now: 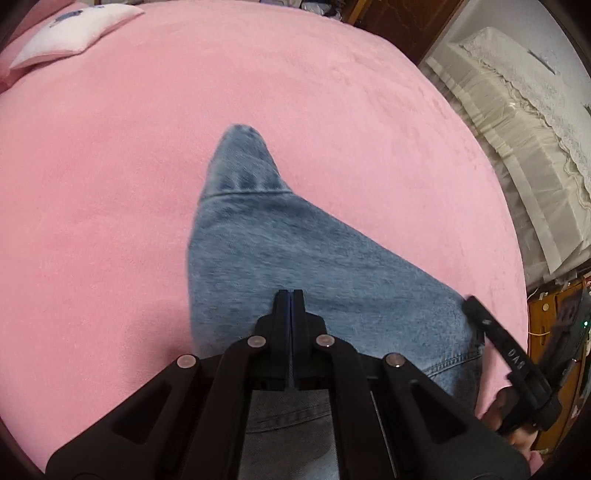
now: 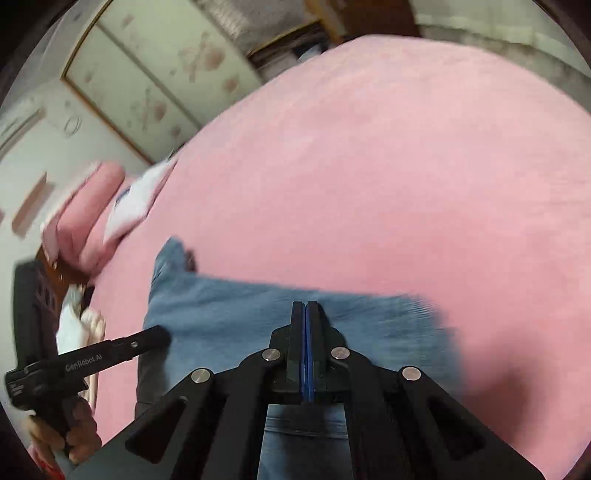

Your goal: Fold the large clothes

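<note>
Both claws are pinched narrow on the jeans (image 1: 295, 254): left claw (image 1: 291, 295), right claw (image 2: 306, 306). The jeans hang partly lifted over the pink bed (image 1: 110, 184), short of the pillow (image 1: 70, 33). Judged mid-fold; next, lay the edge flat, aligned.

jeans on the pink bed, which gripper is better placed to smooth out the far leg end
Left, probably. Its view looks straight along the jeans to the narrow far end, while the right gripper sits across the denim. Both look shut.

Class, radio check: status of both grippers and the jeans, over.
Left gripper shut on jeans. Right gripper shut on jeans. Jeans partly lifted over pink bed. Nothing in the way.
</note>
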Available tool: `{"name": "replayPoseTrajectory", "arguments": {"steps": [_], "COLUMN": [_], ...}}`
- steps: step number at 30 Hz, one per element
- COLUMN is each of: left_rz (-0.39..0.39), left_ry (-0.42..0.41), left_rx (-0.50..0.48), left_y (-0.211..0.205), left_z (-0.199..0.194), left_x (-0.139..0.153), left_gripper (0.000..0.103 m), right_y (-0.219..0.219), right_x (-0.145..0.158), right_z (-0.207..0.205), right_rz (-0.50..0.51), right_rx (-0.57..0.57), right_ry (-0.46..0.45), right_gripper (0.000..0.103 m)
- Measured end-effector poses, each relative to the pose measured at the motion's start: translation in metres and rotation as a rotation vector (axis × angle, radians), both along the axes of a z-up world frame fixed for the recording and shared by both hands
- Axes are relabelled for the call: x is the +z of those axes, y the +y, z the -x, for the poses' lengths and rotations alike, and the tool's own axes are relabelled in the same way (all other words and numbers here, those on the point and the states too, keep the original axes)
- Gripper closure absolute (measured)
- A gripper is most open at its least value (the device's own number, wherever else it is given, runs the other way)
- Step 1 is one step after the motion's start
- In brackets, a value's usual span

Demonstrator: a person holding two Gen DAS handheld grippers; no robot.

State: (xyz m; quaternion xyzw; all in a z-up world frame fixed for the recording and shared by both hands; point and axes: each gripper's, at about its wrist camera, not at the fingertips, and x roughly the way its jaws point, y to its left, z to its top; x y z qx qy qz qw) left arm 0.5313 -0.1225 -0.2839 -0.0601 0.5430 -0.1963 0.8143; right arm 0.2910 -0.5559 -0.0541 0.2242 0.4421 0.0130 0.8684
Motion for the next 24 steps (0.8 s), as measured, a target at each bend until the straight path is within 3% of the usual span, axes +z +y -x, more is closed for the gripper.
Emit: {"name": "replayPoseTrajectory", "arguments": {"steps": [4, 7, 11, 13, 16, 17, 19, 21, 24], "left_rz": [-0.042, -0.052, -0.126, -0.178, -0.235, -0.239, -0.231, -0.227, -0.247], "left_ry": [0.022, 0.064, 0.1, 0.124, 0.173, 0.191, 0.234, 0.273, 0.281], "left_rx": [0.048, 0.1, 0.133, 0.124, 0.118, 0.125, 0.114, 0.1, 0.11], "left_y": [0.015, 0.029, 0.051, 0.052, 0.058, 0.061, 0.062, 0.061, 0.06], "left_z": [0.009, 0.028, 0.087, 0.116, 0.152, 0.165, 0.188, 0.206, 0.226], "left_x": [0.011, 0.019, 0.025, 0.024, 0.023, 0.023, 0.022, 0.021, 0.034], "left_gripper": [0.103, 0.103, 0.102, 0.1, 0.097, 0.096, 0.093, 0.077, 0.057], "right_y": [-0.037, -0.048, -0.023, -0.005, 0.025, 0.033, 0.055, 0.074, 0.09], "right_x": [0.013, 0.018, 0.021, 0.022, 0.019, 0.022, 0.03, 0.037, 0.051], "right_z": [0.028, 0.063, 0.121, 0.158, 0.196, 0.205, 0.209, 0.207, 0.194], "right_rz": [-0.132, -0.132, -0.086, -0.067, -0.083, -0.066, 0.019, 0.085, 0.076], "right_rx": [-0.101, -0.119, -0.104, -0.071, -0.022, -0.01, 0.023, 0.067, 0.137], "right_ry": [0.047, 0.114, 0.227, 0.296, 0.353, 0.356, 0.364, 0.382, 0.41], "right_gripper": [0.103, 0.103, 0.099, 0.093, 0.075, 0.068, 0.064, 0.056, 0.038]}}
